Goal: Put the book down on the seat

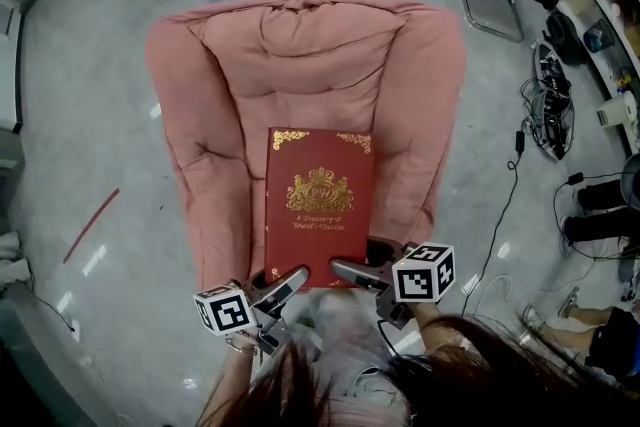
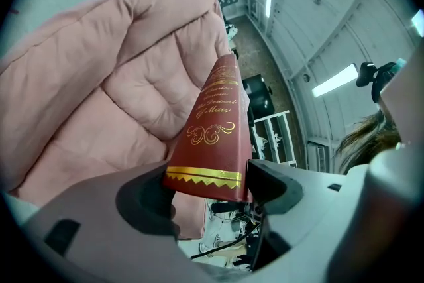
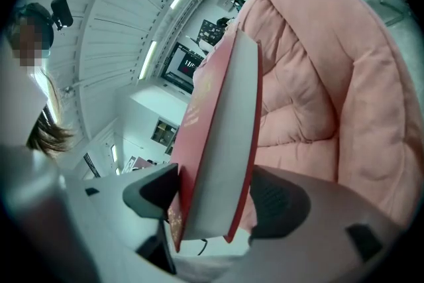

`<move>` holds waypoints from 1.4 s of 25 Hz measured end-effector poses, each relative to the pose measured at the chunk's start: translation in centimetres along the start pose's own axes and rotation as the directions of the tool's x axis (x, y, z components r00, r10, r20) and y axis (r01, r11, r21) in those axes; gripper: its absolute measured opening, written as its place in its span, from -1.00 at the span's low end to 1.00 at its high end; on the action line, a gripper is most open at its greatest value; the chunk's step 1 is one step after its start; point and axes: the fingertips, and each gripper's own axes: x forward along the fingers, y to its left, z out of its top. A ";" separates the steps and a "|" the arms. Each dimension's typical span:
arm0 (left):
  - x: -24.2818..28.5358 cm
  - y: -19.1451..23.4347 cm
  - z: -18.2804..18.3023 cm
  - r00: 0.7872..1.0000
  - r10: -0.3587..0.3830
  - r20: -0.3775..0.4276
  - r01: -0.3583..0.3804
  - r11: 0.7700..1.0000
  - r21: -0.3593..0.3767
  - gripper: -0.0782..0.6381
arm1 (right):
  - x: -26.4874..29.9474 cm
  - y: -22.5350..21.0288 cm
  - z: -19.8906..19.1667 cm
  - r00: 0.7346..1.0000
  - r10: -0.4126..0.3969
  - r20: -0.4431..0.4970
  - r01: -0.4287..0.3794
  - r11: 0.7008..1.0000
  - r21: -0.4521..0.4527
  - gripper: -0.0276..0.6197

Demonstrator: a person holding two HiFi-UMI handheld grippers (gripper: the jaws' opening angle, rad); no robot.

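Both my left gripper (image 1: 288,282) and right gripper (image 1: 350,270) clamp the book (image 1: 320,200), which stretches ahead over the seat (image 1: 232,210); lowering and release remain, I judge.

Seat cushion (image 1: 240,205) shows bare pink around the book (image 1: 320,200), so there's room there. Left armrest (image 1: 178,105) and right armrest (image 1: 432,105) hem me in tight, backrest (image 1: 300,50) walls the far end. Near edge is open. Cables (image 1: 548,110) clutter the floor (image 1: 80,115) off to my right, well apart.

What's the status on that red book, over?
Grip: left tool and right tool both clamped on book, near edge. Book over pink seat, not down yet. Nothing in the way.
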 end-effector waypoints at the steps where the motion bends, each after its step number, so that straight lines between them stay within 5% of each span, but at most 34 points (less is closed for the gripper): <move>1: 0.3 0.3 0.1 1.000 0.001 0.006 -0.001 1.000 0.000 0.12 | 0.2 -0.4 0.1 1.000 0.003 0.000 -0.003 1.000 -0.002 0.11; 35: 5.3 14.0 0.0 0.994 0.087 -0.062 -0.088 0.996 -0.017 0.20 | 8.4 -11.9 -3.0 0.997 -0.032 -0.071 0.032 0.999 -0.001 0.11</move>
